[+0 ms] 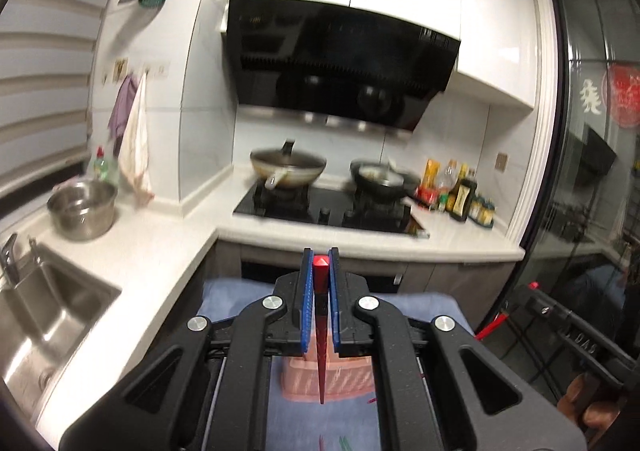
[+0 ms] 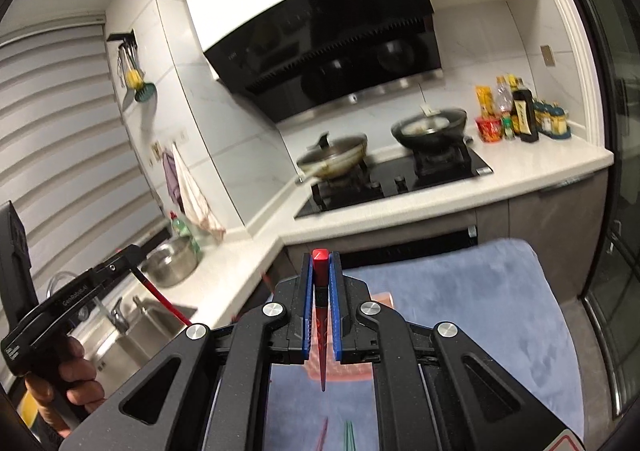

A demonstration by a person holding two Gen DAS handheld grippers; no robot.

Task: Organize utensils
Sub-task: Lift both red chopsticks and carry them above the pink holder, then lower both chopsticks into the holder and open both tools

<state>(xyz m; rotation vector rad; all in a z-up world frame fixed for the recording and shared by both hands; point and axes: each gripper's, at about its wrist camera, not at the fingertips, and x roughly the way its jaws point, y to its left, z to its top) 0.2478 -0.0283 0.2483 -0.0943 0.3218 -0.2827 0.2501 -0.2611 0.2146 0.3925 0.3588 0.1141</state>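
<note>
Left gripper (image 1: pixel 321 265), black with blue pads: jaws pressed in on a red tapered chopstick (image 1: pixel 321 331), square butt end up between the pads, thin tip hanging below; right gripper (image 2: pixel 321 267), same build: jaws likewise clamped on a second red tapered chopstick (image 2: pixel 322 335), held the same way; in the right wrist view the left device shows at the left edge, gripped by a person's hand (image 2: pixel 70 371).

Below both grippers: a pink slotted plastic basket (image 1: pixel 344 377) on a blue-grey cloth (image 1: pixel 288 419); the tips of both held chopsticks hang in line with the basket, contact cannot be determined; loose red and green chopsticks (image 2: pixel 349 433) lie on the cloth nearer the camera, partly cut off by the frame.

Middle distance: white L-shaped stone countertop (image 1: pixel 160 251); stainless steel sink (image 1: pixel 44 315) at left; round steel pot (image 1: pixel 82 209) beside it.

Far: black glass gas hob (image 1: pixel 328 211) bearing a lidded wok (image 1: pixel 288 167) and a dark frying pan (image 1: pixel 384 179); cluster of condiment bottles (image 1: pixel 460 191) to the right; black slanted range hood (image 1: pixel 340 63) above; images blurred.
</note>
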